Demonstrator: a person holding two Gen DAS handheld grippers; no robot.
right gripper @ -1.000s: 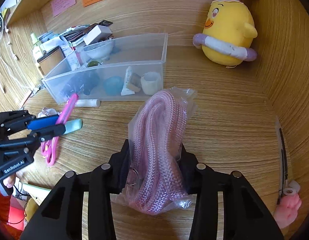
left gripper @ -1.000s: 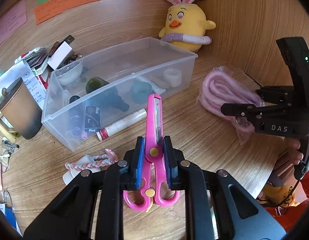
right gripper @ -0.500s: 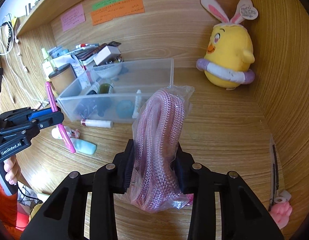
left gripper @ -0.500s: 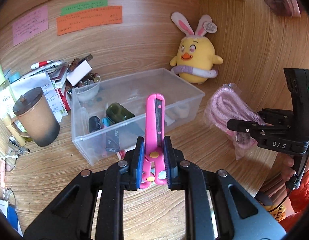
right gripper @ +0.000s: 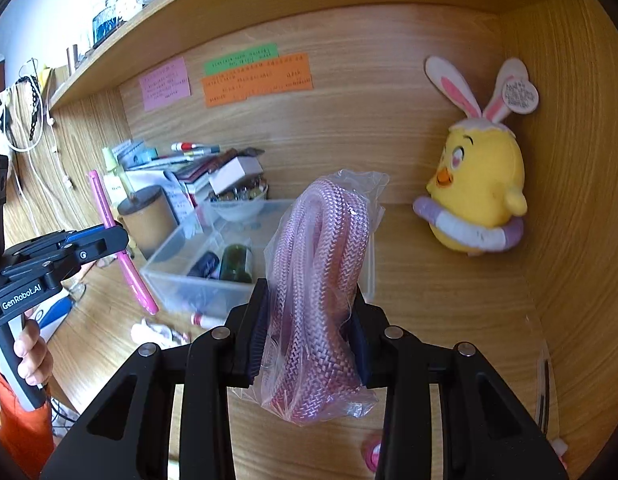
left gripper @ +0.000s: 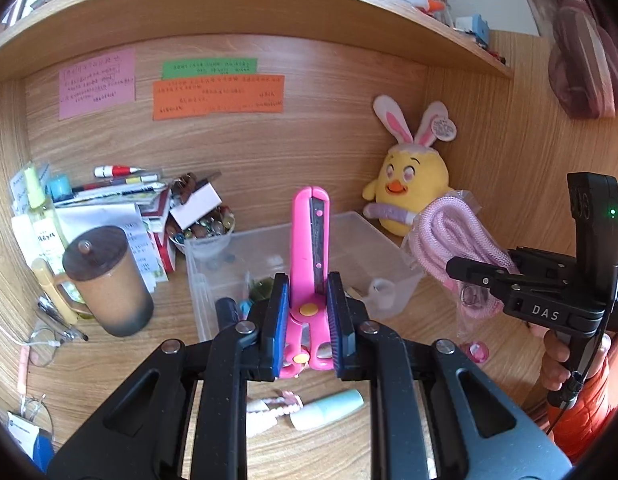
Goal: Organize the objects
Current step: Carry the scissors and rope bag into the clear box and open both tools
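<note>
- The wooden desk (left gripper: 121,364) carries everything here, with a shelf (left gripper: 245,4) above it and 3 coloured notes (left gripper: 217,92) stuck to the back panel.
- The clear plastic bin (left gripper: 383,258) sits on the desk in front of both tools, holding a dark green bottle (right gripper: 236,263) and other small items.
- The yellow chick plush (right gripper: 479,196) with rabbit ears stands upright in the back right corner, apart from the bin.
- The brown lidded mug (left gripper: 109,280) stands left of the bin, near a stack of papers and pens (left gripper: 117,192).
- The right gripper (right gripper: 309,340) pinches the bagged pink rope (right gripper: 321,280) between its 2 pads, lifted off the desk in front of the bin.
- The left gripper (left gripper: 307,320) clamps the pink scissors (left gripper: 311,248) at the pivot, blades closed and pointing up, above the bin's near edge.
- A pale mint tube (left gripper: 329,408) lies on the desk beneath the left gripper.
</note>
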